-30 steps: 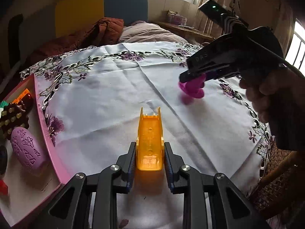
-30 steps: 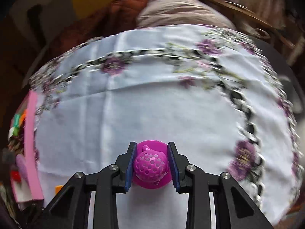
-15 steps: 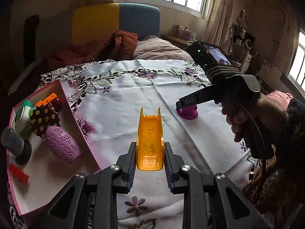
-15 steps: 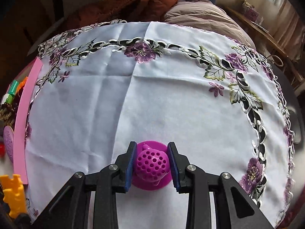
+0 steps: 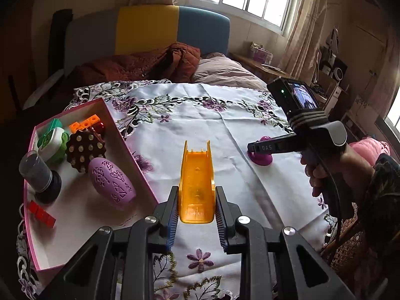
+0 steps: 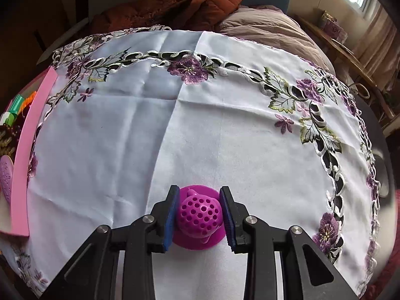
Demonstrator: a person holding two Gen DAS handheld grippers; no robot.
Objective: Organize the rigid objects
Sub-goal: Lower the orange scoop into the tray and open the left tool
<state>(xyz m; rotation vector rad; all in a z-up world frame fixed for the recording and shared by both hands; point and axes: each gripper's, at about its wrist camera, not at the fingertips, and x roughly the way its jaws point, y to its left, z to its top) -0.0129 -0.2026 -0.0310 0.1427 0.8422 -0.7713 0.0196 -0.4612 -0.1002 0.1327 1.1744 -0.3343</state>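
My left gripper (image 5: 197, 208) is shut on an orange plastic ramp-shaped piece (image 5: 197, 185), held above the tablecloth just right of the pink box (image 5: 130, 150). My right gripper (image 6: 200, 212) is shut on a magenta perforated dome toy (image 6: 198, 216) whose round base rests on the white cloth. In the left wrist view that gripper (image 5: 252, 147) and the magenta toy (image 5: 261, 158) sit at the right, held by a hand (image 5: 332, 172).
The pink box holds a purple patterned egg (image 5: 111, 185), a brown studded disc (image 5: 85, 150), a green and white case (image 5: 51, 143), orange blocks (image 5: 85, 123), a red block (image 5: 41, 213) and a dark jar (image 5: 40, 177). A floral embroidered tablecloth (image 6: 225, 130) covers the round table; a bed lies behind.
My left gripper rose and drew back with the orange piece, bringing more of the pink box into view. The right gripper stayed on the magenta toy, rolling slightly.
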